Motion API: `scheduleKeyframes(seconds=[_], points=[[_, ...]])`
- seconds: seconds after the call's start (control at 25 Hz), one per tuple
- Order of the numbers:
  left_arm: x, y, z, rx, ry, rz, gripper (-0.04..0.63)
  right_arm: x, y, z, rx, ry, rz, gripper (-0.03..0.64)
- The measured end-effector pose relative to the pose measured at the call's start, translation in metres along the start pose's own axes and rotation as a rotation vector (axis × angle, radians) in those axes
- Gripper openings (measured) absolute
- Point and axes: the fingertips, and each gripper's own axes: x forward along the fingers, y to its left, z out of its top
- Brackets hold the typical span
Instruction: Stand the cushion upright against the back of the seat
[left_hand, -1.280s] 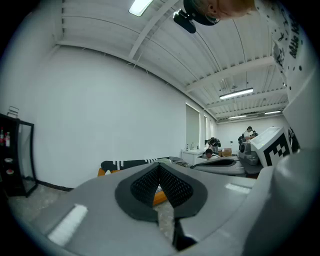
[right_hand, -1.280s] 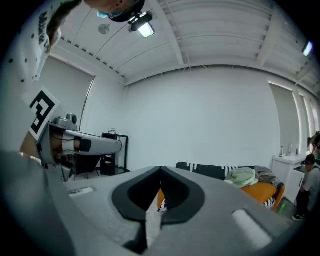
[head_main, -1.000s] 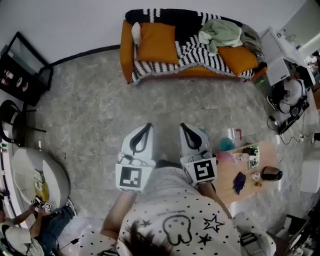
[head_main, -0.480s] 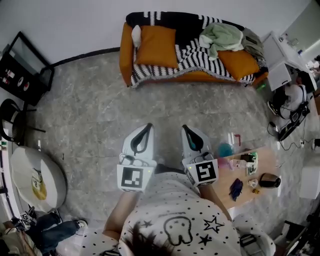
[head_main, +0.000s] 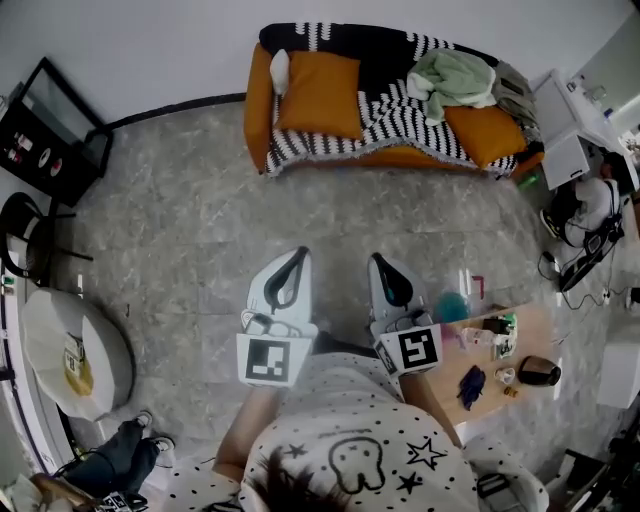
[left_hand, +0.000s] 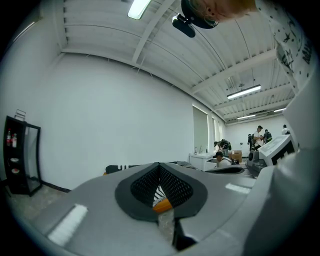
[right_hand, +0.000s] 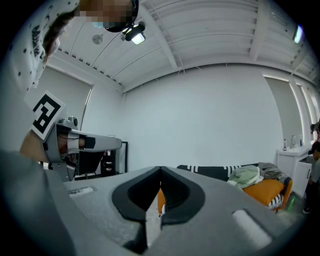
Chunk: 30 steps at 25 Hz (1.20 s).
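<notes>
An orange sofa (head_main: 255, 110) under a black-and-white striped throw (head_main: 400, 105) stands against the far wall. One orange cushion (head_main: 318, 95) lies tilted on its left seat. A second orange cushion (head_main: 490, 133) lies at its right end, beside a green cloth (head_main: 455, 75). My left gripper (head_main: 298, 254) and right gripper (head_main: 377, 259) are held level, side by side, over the grey floor well short of the sofa. Both are shut with nothing between the jaws. In the right gripper view, the right gripper (right_hand: 160, 170) points at the sofa, and the right-end cushion (right_hand: 265, 190) shows.
A low wooden table (head_main: 500, 335) cluttered with small items stands close on the right. A black shelf (head_main: 50, 130) and a round white table (head_main: 75, 350) are on the left. A desk with a seated person (head_main: 585, 195) is at the far right. Legs of another person (head_main: 120, 460) show bottom left.
Both grippers have drifted a little toward the sofa along with the person carrying them, still shut. The person at the bottom left has shifted toward the picture's lower edge.
</notes>
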Motion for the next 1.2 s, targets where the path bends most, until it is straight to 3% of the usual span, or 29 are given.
scheduleKeyframes(seconds=[0.56,1.0,1.2], points=[[0.051,0.078,0.021,-0.007,-0.013,-0.053,-0.005,0.095,0.005,0.015,-0.013,0.014,-0.053,-0.005],[0.055,0.124,0.012,-0.017,0.009,-0.032,-0.005,0.131,0.024,0.000,-0.026,0.057,-0.039,-0.005],[0.073,0.127,0.004,0.017,0.013,-0.040,-0.005,0.144,0.020,0.001,-0.042,0.040,-0.049,-0.005]])
